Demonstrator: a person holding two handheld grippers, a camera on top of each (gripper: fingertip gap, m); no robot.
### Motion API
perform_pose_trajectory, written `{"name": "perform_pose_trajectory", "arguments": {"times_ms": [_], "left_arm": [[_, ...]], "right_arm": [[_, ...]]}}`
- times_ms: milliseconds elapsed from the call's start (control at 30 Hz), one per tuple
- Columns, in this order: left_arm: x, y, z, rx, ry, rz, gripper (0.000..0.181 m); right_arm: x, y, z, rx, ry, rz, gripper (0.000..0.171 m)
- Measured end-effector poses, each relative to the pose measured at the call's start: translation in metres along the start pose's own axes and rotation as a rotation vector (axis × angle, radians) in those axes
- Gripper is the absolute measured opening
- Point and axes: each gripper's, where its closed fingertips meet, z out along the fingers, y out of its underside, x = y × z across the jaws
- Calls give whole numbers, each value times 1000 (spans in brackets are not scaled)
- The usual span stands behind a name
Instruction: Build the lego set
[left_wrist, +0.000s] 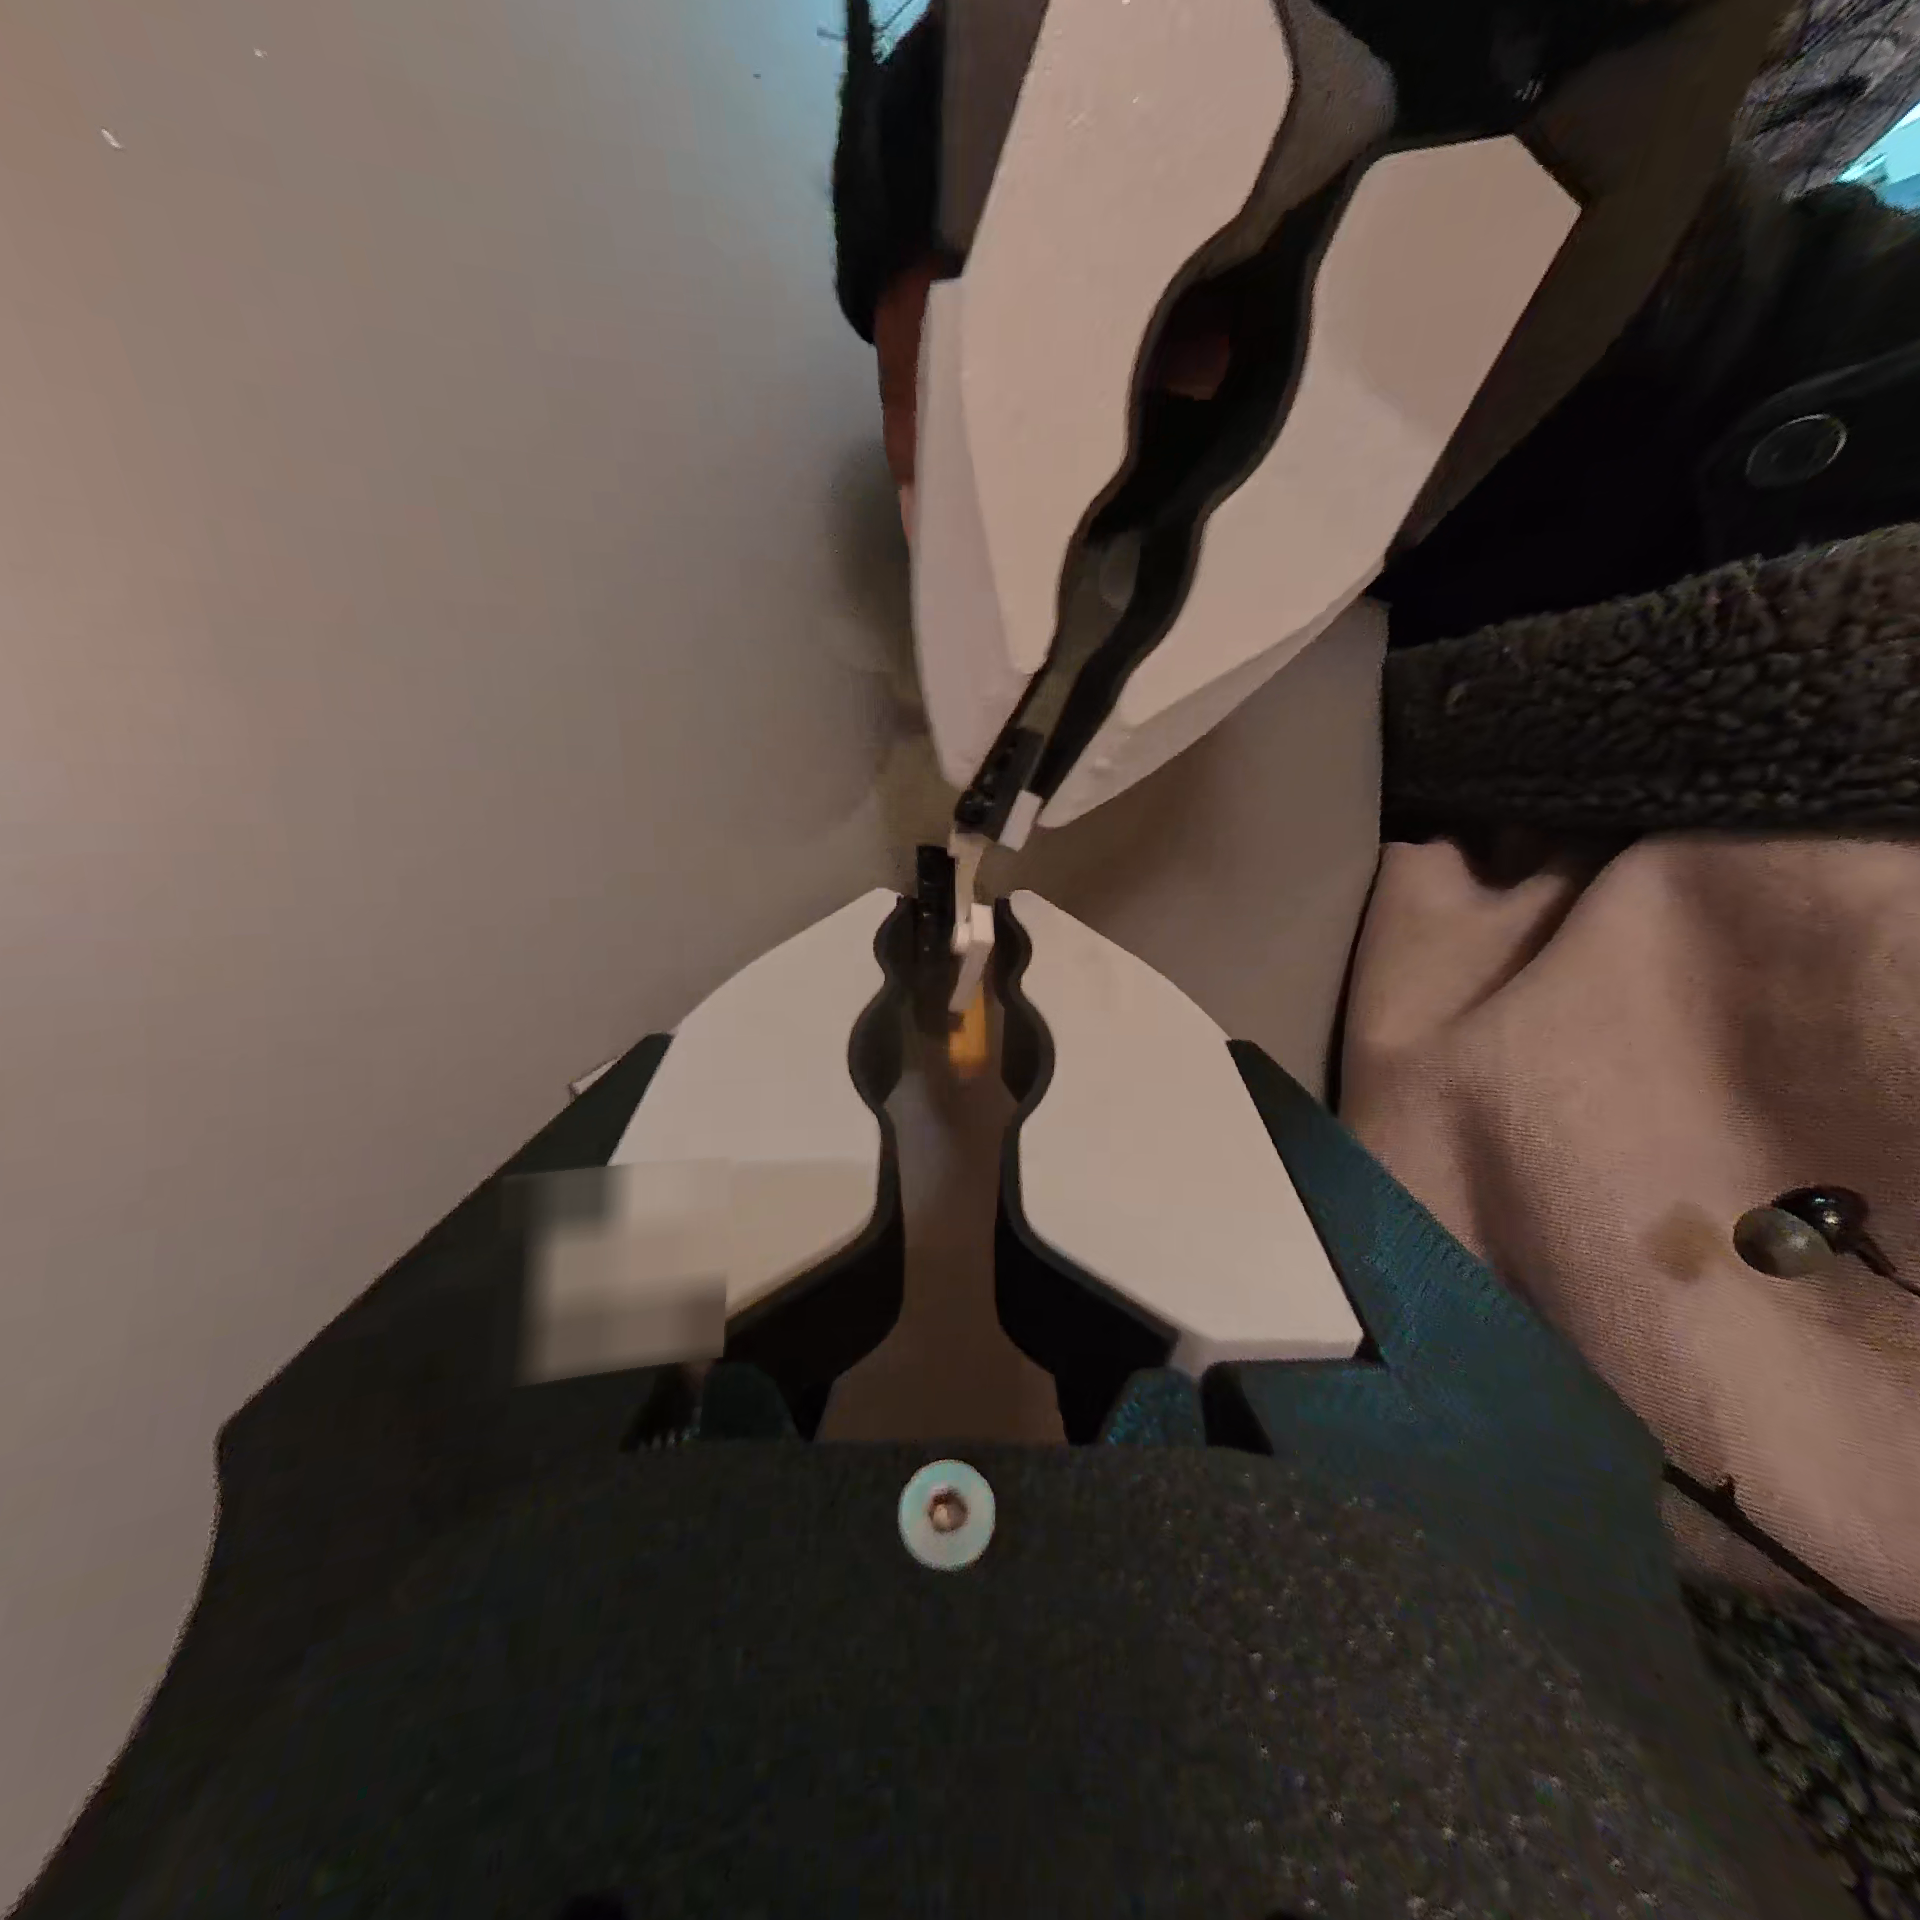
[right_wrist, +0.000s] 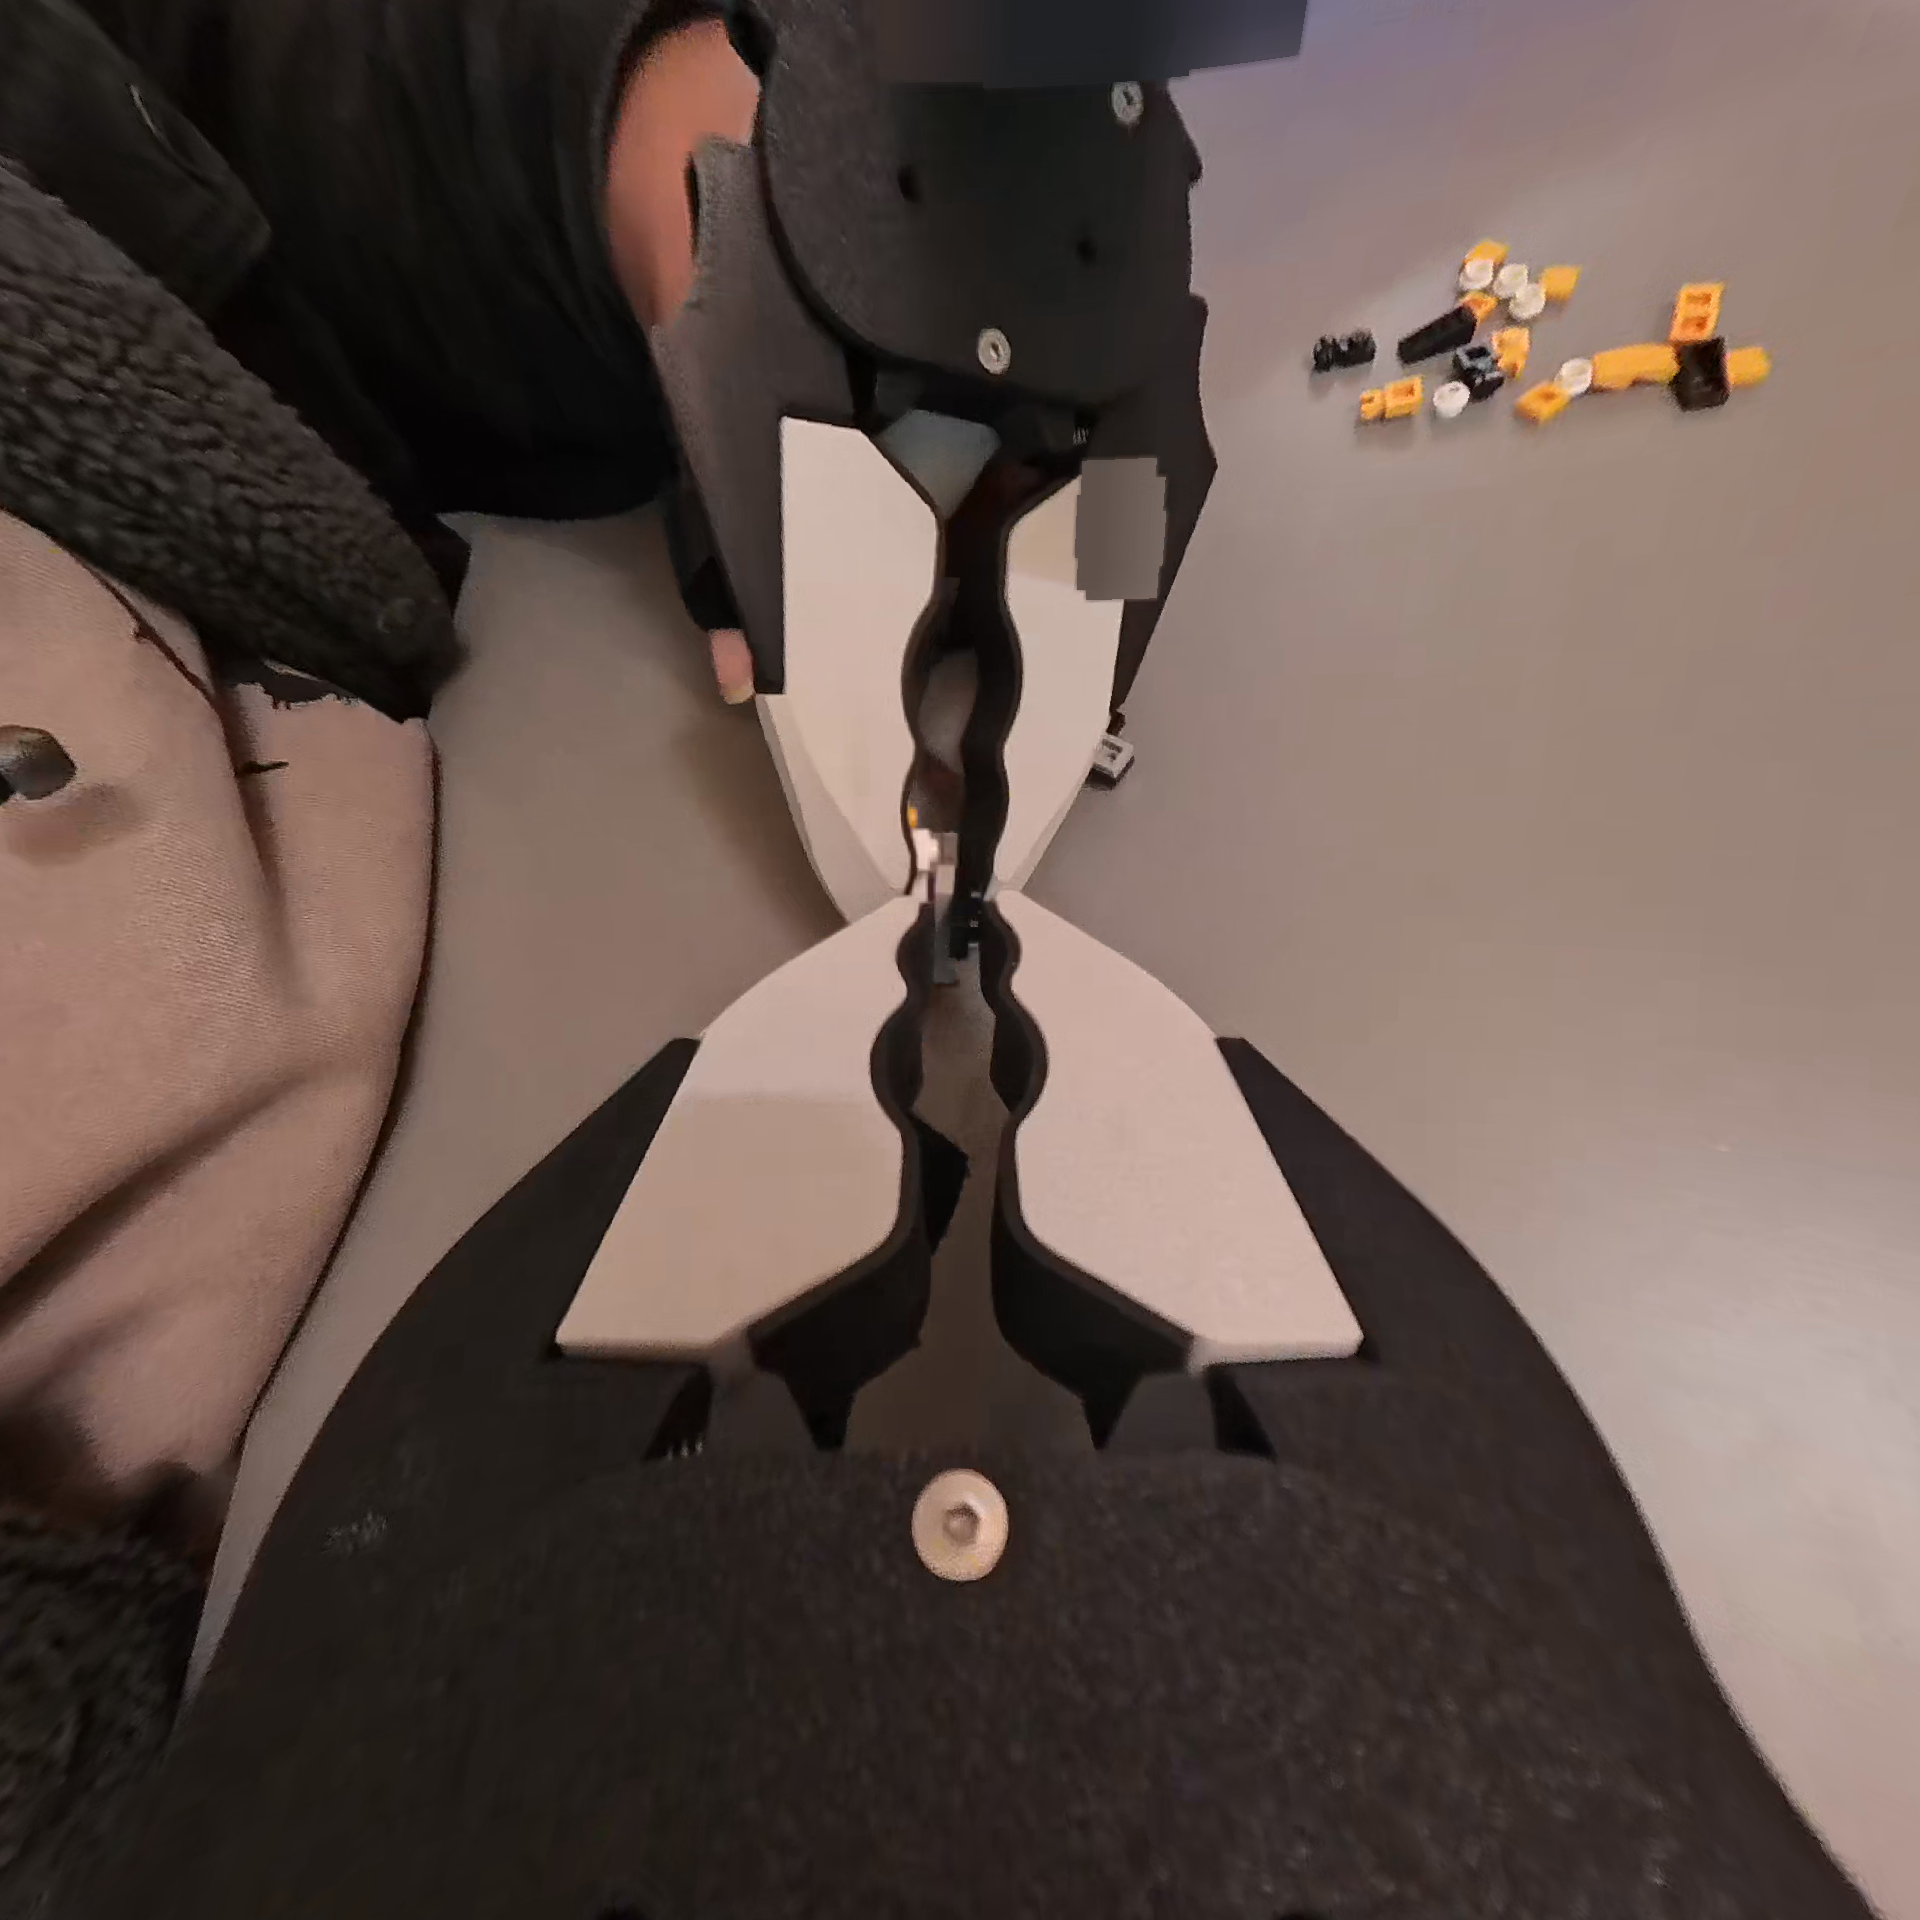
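My left gripper (left_wrist: 950, 900) is shut on a small lego assembly (left_wrist: 975, 940) of black, white and orange pieces, held in the air. My right gripper (left_wrist: 1006, 816) comes in from above, tip to tip with the left. It is shut on a thin black and white lego piece (left_wrist: 995, 779) that touches the top of the assembly. In the right wrist view my right gripper (right_wrist: 958, 910) holds the dark piece (right_wrist: 962, 932) against the left gripper (right_wrist: 951, 879). Whether the parts are locked together is hidden by the fingers.
Several loose orange, white and black lego pieces (right_wrist: 1538, 343) lie on the grey table (right_wrist: 1507, 831) at the far right. One small dark piece (right_wrist: 1114, 764) lies beside the left gripper. A person's beige and dark fleece clothing (right_wrist: 187, 935) is close on the left. Both grippers' tips are close together, under 4 cm apart.
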Motion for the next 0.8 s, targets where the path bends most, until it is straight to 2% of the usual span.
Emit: {"name": "perform_pose_trajectory", "arguments": {"times_ms": [233,333,433,600,667,800], "left_arm": [[-14,1,-10,-30,-157,98,28],[-15,-7,-17,19,-175,163,28],[-7,-25,-25,144,-130,195,21],[16,-50,-39,347,61,123,16],[25,-60,-45,424,115,106,13],[28,-69,-52,496,125,96,5]], "right_arm": [[5,6,4,-31,18,16,8],[10,-1,-2,21,23,45,8],[12,-17,-13,154,-27,138,8],[14,-49,-37,403,-136,304,8],[14,-56,-43,457,-147,320,8],[11,-65,-49,519,-161,309,8]]}}
